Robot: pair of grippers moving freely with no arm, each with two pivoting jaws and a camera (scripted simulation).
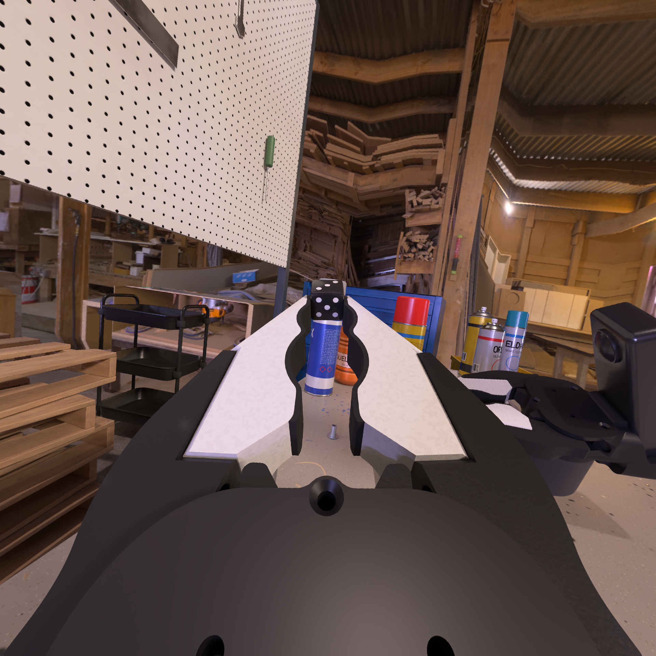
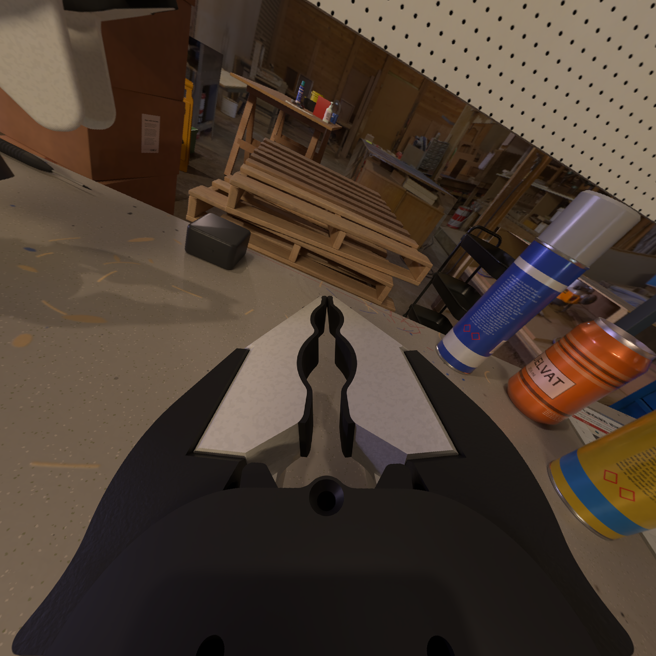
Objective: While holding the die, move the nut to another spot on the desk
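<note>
Two grippers in play: the left gripper (image 1: 326, 301) sits clamped on the black die (image 1: 327, 304), raised; below its fingers a small metal nut (image 1: 332, 432) stands upright on the desk (image 1: 603, 525); the right gripper (image 2: 327, 301), tips together and empty, is pointed elsewhere

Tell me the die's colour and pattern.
Black with white dots; the die shows best in the left wrist view.
</note>
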